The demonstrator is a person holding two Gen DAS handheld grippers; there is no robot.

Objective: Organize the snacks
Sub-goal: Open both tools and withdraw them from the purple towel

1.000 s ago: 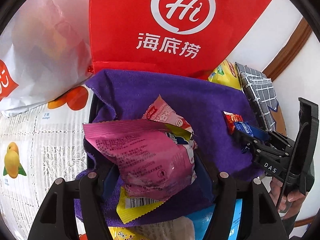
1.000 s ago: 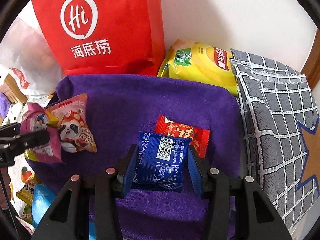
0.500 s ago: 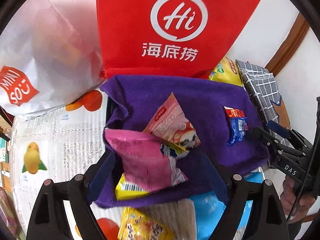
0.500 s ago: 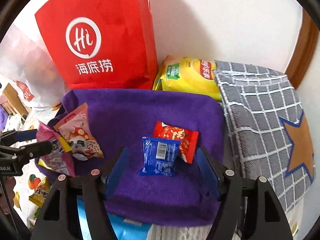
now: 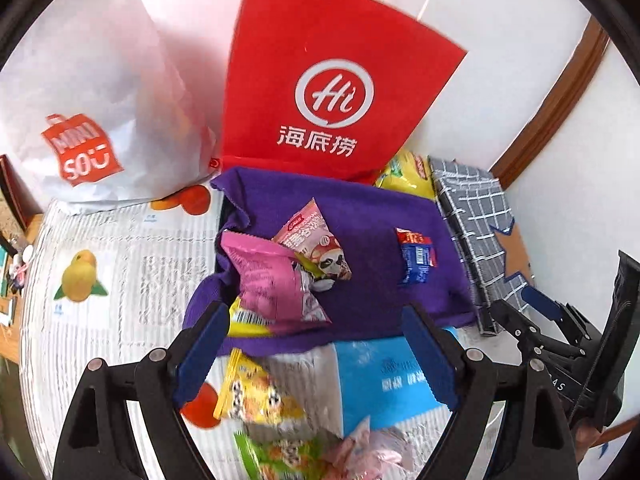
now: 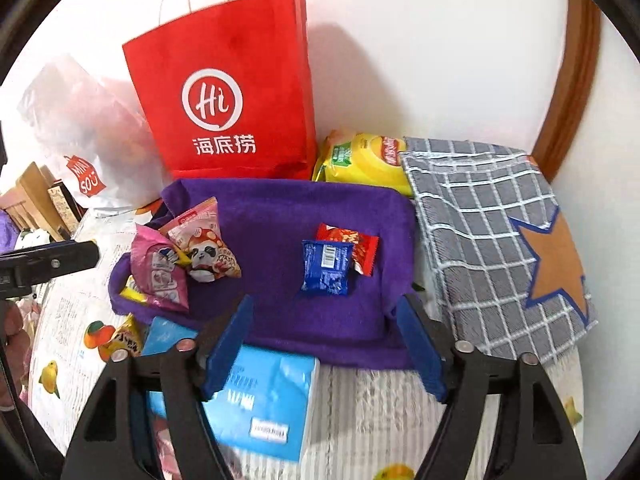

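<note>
A purple cloth tray (image 5: 368,220) (image 6: 288,208) holds a pink snack bag (image 5: 272,280) (image 6: 158,276) and a panda snack packet (image 5: 316,240) (image 6: 204,240) at its left, and a blue packet (image 5: 416,268) (image 6: 326,266) on a red packet (image 5: 412,236) (image 6: 356,242) at its right. My left gripper (image 5: 316,356) is open and empty, pulled back in front of the pink bag. My right gripper (image 6: 324,344) is open and empty, in front of the tray below the blue packet.
A red paper bag (image 6: 228,92) and a white shopping bag (image 5: 96,100) stand behind the tray. A yellow chips bag (image 6: 364,156) and a grey checked cloth box (image 6: 496,232) lie at the right. A blue tissue pack (image 6: 264,396) and loose snack packets (image 5: 256,396) lie in front.
Both grippers opened, let go of the pink bag and the blue packet onto the purple tray, and drew back from it.
</note>
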